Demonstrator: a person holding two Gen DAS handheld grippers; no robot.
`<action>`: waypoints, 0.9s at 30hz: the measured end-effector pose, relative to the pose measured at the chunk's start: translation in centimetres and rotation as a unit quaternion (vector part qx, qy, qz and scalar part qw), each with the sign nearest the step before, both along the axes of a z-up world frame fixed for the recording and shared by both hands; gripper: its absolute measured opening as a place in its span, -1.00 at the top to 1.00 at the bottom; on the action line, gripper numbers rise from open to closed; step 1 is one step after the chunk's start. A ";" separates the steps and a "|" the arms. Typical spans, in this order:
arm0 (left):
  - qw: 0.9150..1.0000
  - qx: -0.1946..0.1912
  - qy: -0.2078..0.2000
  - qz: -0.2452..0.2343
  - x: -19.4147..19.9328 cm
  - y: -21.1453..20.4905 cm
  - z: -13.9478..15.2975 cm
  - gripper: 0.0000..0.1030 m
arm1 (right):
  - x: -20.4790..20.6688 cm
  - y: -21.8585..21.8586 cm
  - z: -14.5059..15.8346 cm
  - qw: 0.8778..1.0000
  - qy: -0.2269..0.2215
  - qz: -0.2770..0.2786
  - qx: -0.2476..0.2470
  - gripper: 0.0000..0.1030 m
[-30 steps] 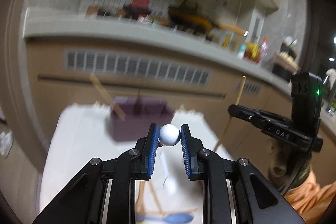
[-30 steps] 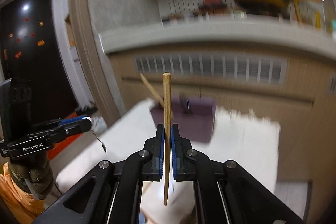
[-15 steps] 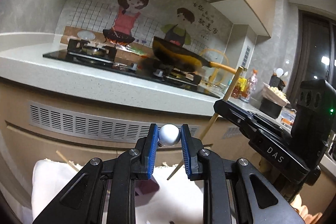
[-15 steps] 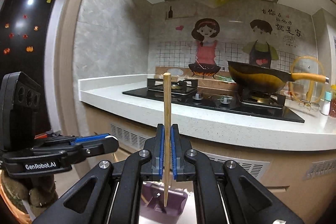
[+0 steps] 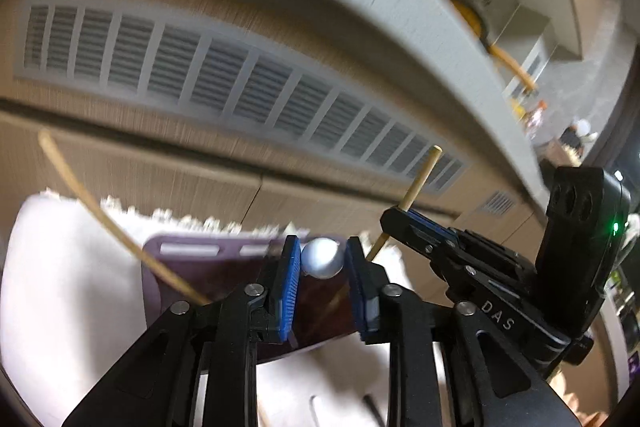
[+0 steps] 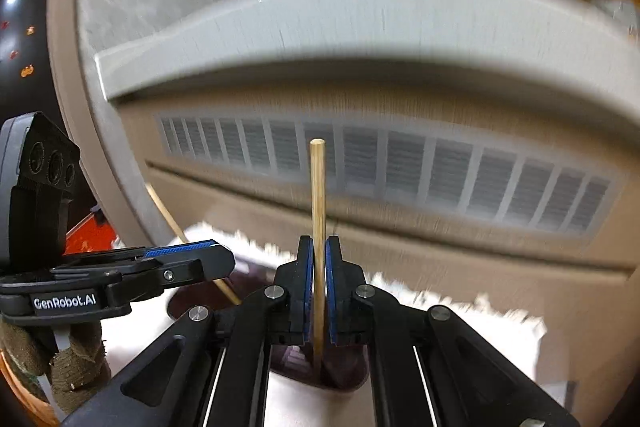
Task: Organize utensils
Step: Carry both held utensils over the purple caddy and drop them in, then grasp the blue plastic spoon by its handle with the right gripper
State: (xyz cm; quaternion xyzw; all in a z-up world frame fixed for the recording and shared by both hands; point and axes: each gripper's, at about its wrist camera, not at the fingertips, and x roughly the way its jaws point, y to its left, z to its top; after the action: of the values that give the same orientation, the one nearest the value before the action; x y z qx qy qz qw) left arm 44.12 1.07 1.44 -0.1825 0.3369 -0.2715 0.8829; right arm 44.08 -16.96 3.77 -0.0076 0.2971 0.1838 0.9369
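Observation:
My left gripper (image 5: 323, 267) hangs over the purple utensil holder (image 5: 208, 267), its jaws opening. The white ball end of a utensil (image 5: 322, 259) still sits between the blue pads, with a thin gap at the right pad. One wooden chopstick (image 5: 100, 219) leans left out of the holder. My right gripper (image 6: 318, 267) is shut on an upright wooden chopstick (image 6: 318, 207), whose lower end points into the purple holder (image 6: 344, 375). Each gripper shows in the other's view: the right gripper (image 5: 420, 231) to the right, the left gripper (image 6: 188, 259) to the left.
The holder stands on a white cloth (image 5: 60, 287) with a frayed far edge. Behind it rises a cabinet front with a long vent grille (image 5: 240, 79) under a pale countertop edge (image 6: 360, 27). A gloved hand (image 6: 76, 367) holds the left gripper. Blurred utensils (image 5: 316, 407) lie near.
Both grippers have come down from stove height to just above the purple holder. The left pads have drawn slightly apart around the white ball. The right gripper still holds its chopstick.

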 end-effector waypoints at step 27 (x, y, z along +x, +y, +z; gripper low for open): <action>0.963 0.241 -0.074 0.093 -22.3 2.7 -4.6 -0.78 | -20.1 0.6 -7.5 0.988 -0.001 0.074 -0.139 -0.81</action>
State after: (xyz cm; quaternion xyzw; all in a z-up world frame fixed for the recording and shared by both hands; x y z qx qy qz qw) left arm 21.79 3.78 -3.11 0.0257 0.3078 -0.1119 0.9445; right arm 23.94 -16.39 -3.78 -0.1595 0.3175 0.2097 0.9109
